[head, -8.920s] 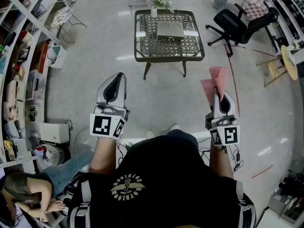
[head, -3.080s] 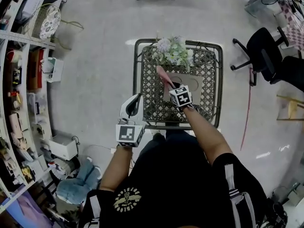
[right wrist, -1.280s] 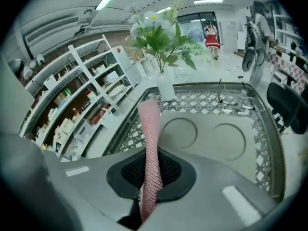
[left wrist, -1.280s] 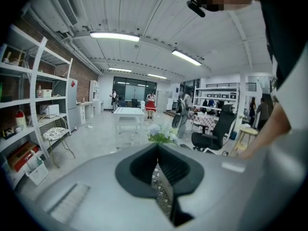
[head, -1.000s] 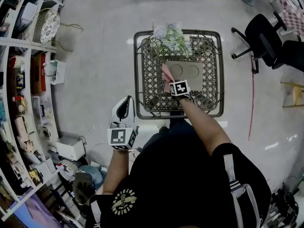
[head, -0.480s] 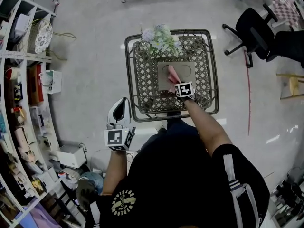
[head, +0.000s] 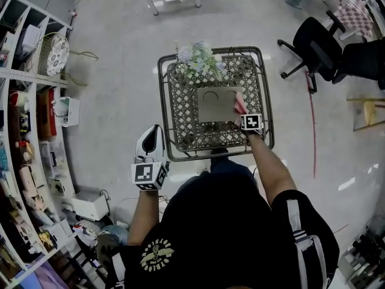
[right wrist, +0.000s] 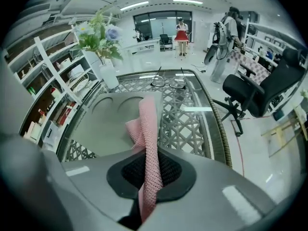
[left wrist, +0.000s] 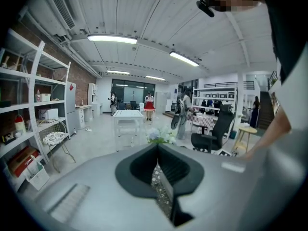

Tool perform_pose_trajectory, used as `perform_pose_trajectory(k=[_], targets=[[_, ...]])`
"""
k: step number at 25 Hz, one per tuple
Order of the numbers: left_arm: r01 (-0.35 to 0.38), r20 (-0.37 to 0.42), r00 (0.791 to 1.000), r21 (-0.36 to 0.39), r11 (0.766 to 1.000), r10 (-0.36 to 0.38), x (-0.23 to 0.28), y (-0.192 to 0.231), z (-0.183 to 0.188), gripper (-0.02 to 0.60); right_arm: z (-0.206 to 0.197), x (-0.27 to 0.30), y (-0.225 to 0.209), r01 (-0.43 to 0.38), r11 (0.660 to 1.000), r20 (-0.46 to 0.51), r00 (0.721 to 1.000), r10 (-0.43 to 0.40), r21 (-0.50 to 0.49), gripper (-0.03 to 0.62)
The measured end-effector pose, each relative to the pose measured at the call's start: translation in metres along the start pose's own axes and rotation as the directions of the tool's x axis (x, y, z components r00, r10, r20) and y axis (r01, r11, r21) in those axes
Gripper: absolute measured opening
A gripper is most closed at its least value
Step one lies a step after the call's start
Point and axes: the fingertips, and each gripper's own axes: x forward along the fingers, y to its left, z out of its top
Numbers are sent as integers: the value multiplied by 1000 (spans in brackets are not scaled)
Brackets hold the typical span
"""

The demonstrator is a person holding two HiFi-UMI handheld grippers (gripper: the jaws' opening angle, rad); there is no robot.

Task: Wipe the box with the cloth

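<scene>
1-handed wiping: clamps cloth (head: 240,103) in right gripper (head: 245,114) at box's (head: 215,104) right edge. Holds left gripper (head: 154,132) closed, empty, clear of table (head: 180,104).

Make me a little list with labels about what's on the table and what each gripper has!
Table: metal lattice table
On it: flat box, flowers, glasses
Right gripper: jaws shut on pink cloth, at the box's right edge
Left gripper: jaws shut, nothing between them, held off the table over the floor
</scene>
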Motion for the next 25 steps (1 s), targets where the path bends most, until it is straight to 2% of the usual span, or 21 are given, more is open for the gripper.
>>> perform_pose_trajectory(k=[3, 7, 10, 12, 14, 17, 21, 25], targets=[[8, 20, 1000, 18, 1000, -9, 3, -6, 6, 0, 2, -11, -11, -4, 1000, 66, 998, 3, 7, 17], [4, 40, 999, 41, 999, -5, -2, 2, 13, 0, 13, -39, 1, -42, 999, 180, 983, 45, -23, 17], [-6, 64, 998, 41, 999, 4, -5, 9, 23, 0, 23, -73, 4, -67, 997, 276, 959, 72, -28, 17], [-14, 85, 996, 47, 999, 10, -9, 12, 32, 0, 31, -103, 6, -77, 996, 352, 932, 85, -37, 17], [-22, 110, 994, 55, 998, 16, -16, 17, 44, 0, 41, -138, 12, -87, 995, 432, 896, 100, -49, 17], [-32, 151, 988, 61, 998, 22, -33, 27, 67, 0, 57, -202, 23, -107, 992, 551, 825, 123, -61, 17], [-43, 199, 980, 56, 997, 32, -58, 36, 93, 0, 77, -295, 35, -111, 988, 687, 711, 151, -103, 17], [-65, 274, 961, 84, 994, 40, -83, 36, 123, 0, 92, -375, 45, -89, 985, 786, 594, 171, -147, 17]])
